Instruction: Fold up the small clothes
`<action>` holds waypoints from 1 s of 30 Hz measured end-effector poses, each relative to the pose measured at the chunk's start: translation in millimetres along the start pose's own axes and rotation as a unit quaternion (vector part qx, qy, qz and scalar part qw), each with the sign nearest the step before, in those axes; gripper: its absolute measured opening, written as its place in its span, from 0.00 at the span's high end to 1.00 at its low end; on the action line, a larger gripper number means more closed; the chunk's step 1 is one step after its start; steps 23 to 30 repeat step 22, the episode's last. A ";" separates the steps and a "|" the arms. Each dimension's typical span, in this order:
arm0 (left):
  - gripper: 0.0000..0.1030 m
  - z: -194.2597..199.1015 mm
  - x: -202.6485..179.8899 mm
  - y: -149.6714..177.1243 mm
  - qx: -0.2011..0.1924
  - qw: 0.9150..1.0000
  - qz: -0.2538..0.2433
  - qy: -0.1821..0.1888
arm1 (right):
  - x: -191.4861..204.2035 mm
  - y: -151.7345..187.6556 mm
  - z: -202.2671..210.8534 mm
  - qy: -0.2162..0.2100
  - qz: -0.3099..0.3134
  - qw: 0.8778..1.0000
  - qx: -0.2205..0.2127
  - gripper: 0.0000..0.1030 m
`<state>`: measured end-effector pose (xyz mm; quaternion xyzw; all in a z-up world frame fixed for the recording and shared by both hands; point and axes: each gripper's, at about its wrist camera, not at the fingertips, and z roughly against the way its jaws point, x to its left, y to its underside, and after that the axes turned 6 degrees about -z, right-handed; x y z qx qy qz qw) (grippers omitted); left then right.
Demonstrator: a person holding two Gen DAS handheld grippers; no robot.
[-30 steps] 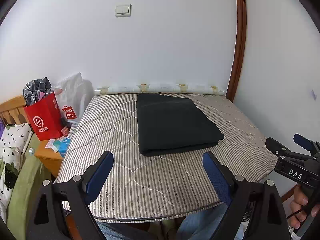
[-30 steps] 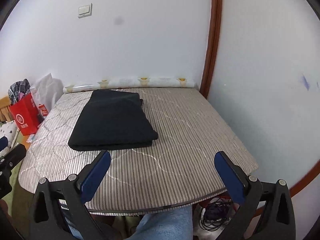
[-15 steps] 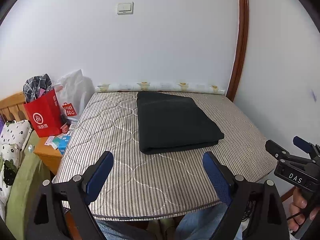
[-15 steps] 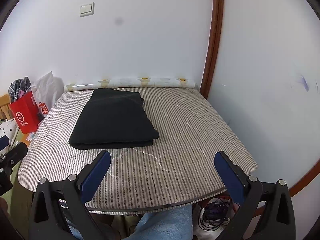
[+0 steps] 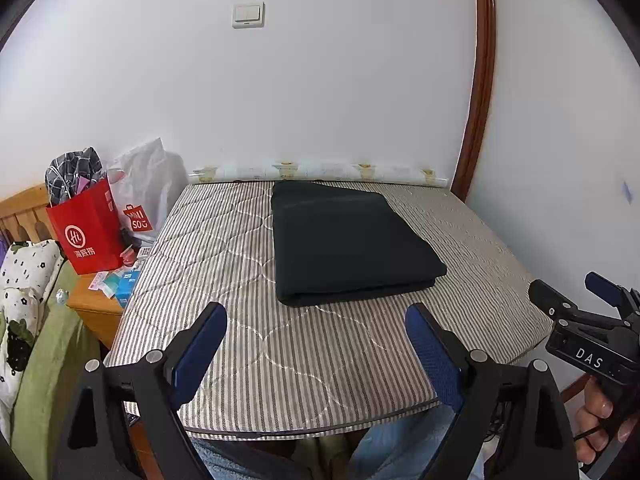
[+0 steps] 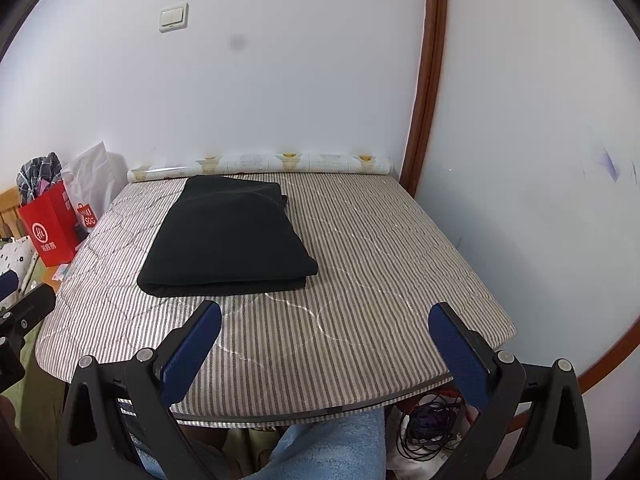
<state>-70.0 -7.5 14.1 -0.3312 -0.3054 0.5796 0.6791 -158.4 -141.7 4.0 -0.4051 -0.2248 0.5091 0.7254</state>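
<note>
A black garment (image 5: 348,244) lies folded into a flat rectangle on the striped quilted pad (image 5: 312,356) that covers the table; it also shows in the right wrist view (image 6: 228,240). My left gripper (image 5: 316,344) is open and empty, held back near the pad's front edge, well short of the garment. My right gripper (image 6: 326,344) is open and empty too, at the front edge to the right of the garment. The right gripper also shows in the left wrist view (image 5: 576,312), held in a hand at the far right.
A red paper bag (image 5: 86,232) and a white plastic bag (image 5: 148,192) stand on a wooden side table (image 5: 94,308) to the left. A paper roll (image 5: 320,170) lies along the back wall. A white wall with a wooden door frame (image 6: 428,80) is close on the right. Cables (image 6: 428,428) lie under the table.
Both grippers have drawn back slightly and risen a little; the garment sits a touch farther off in both views. The garment has not moved and both grippers stay open.
</note>
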 end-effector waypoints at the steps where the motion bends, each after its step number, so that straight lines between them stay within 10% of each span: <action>1: 0.12 -0.1 0.5 -0.1 0.000 1.000 0.000 0.001 | -0.4 0.0 0.0 -0.001 0.000 1.000 0.000 0.01; 30: 0.12 -1.7 -3.3 1.6 0.001 1.000 -0.003 -0.002 | -3.5 2.0 -0.9 -0.001 0.001 1.000 0.000 0.01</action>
